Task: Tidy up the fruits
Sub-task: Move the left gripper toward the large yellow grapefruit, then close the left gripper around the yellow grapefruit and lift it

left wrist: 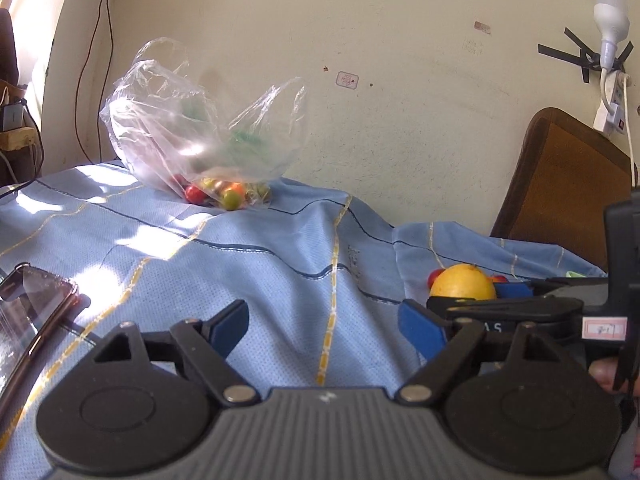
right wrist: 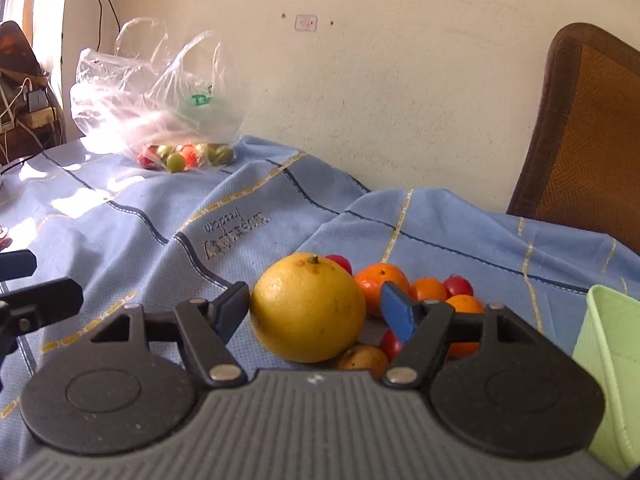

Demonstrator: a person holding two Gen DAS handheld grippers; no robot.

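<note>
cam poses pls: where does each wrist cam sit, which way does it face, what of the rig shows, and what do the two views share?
Left wrist: low over the blue cloth, facing the wall; left gripper open over bare cloth, right gripper entering at right by the yellow citrus.
Right wrist: low, facing the same wall; right gripper open around the yellow citrus, small oranges behind, green bin at right.
Shared: cloth, plastic bag of small fruits, citrus, brown chair.
</note>
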